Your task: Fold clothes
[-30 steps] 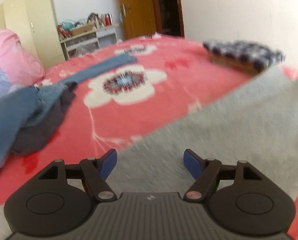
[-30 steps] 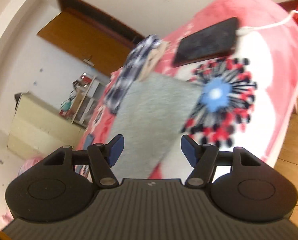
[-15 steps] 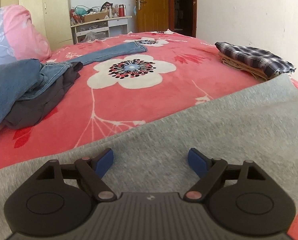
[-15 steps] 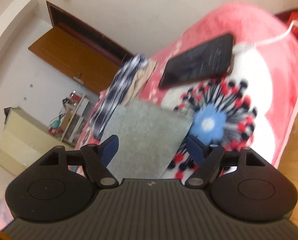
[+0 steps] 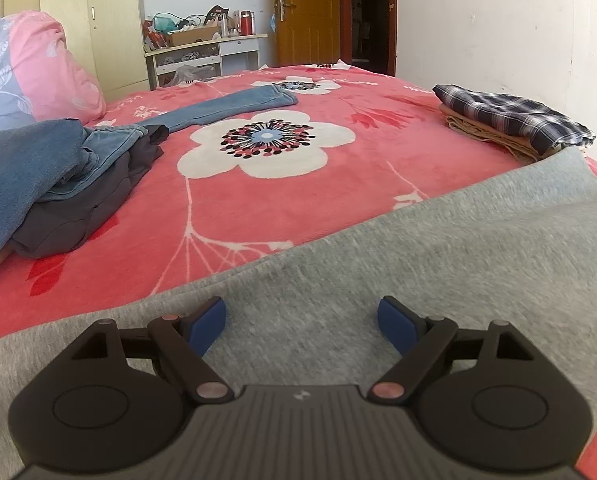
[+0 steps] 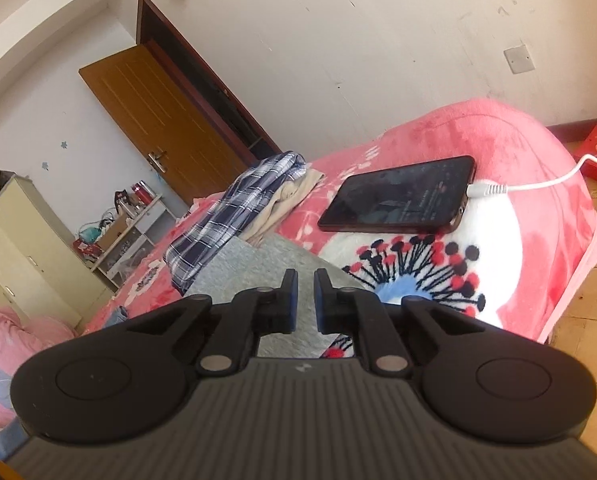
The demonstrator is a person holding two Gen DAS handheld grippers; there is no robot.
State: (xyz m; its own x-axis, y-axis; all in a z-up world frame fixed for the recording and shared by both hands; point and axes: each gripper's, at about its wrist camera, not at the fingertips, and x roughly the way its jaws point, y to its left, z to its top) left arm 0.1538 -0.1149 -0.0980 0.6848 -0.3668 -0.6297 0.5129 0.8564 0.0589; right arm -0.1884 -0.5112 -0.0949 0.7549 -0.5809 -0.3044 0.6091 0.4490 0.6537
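On the left, jeans (image 5: 226,110) and dark clothes (image 5: 78,208) lie unfolded. Near, the grey garment (image 5: 418,264) lies spread beneath the wide-open left gripper (image 5: 301,322); the right gripper (image 6: 305,302) is closed, apparently pinching its corner. Far right, a folded stack (image 5: 506,124).

Open red bed (image 5: 258,208) is lying wide ahead. A jeans pile (image 5: 58,168) is blocking the left, folded clothes (image 5: 510,120) the right, maybe touching the grey cloth (image 5: 418,264).

A home bedroom. A bed (image 5: 258,208) with a red floral blanket fills the centre. A wardrobe (image 5: 110,28) and wooden door (image 5: 306,16) stand at the top.
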